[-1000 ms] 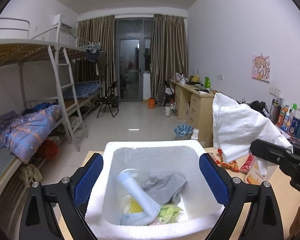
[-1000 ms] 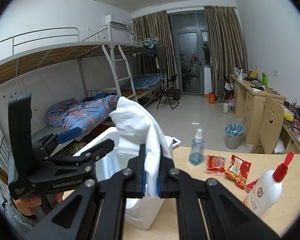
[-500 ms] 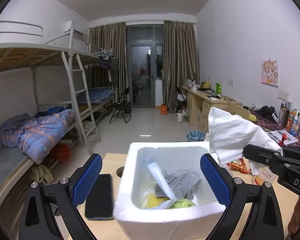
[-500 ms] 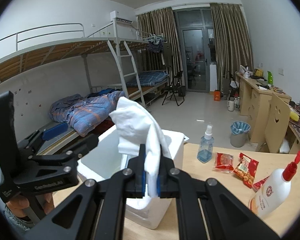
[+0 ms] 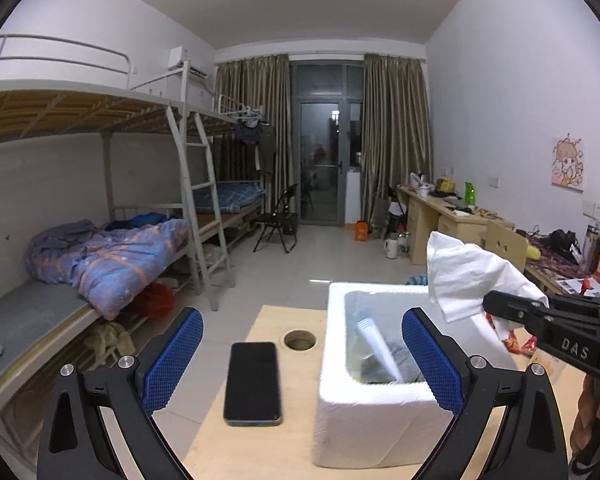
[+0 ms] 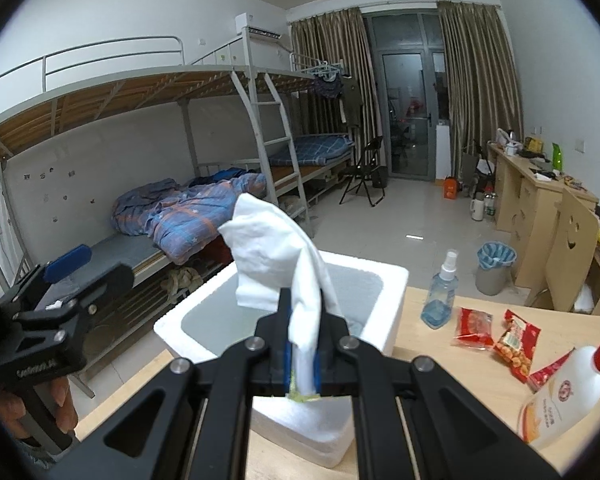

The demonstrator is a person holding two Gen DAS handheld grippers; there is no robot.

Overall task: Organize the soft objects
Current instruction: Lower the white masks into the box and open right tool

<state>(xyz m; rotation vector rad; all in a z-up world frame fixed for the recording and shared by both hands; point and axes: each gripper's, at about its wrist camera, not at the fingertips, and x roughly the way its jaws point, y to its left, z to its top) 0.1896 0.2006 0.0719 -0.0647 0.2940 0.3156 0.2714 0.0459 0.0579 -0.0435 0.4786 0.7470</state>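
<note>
1. Two tools are in view. The left tool has its blue-padded fingers set wide apart with nothing between them; it hangs over the wooden bench.
2. The right tool is closed tight on one white cloth. The cloth's long axis runs upward from the pinch point; its loose, crumpled end stands above the fingers and leans slightly left in the right wrist view.
3. The held cloth is above the near part of one white foam box that stands open on the bench.
4. Inside the box lie one grey cloth and one pale bottle, which is tilted with its cap up toward the far left.
5. One black phone lies flat on the bench, just left of the box, long axis pointing away from the camera. One round hole in the bench sits beyond it.
6. To the right of the box: one clear spray bottle upright, three red snack packets visible (nearest the spray bottle), and one white squeeze bottle with a red cap, tilted.
7. A hand grips the left tool's handle.
</note>
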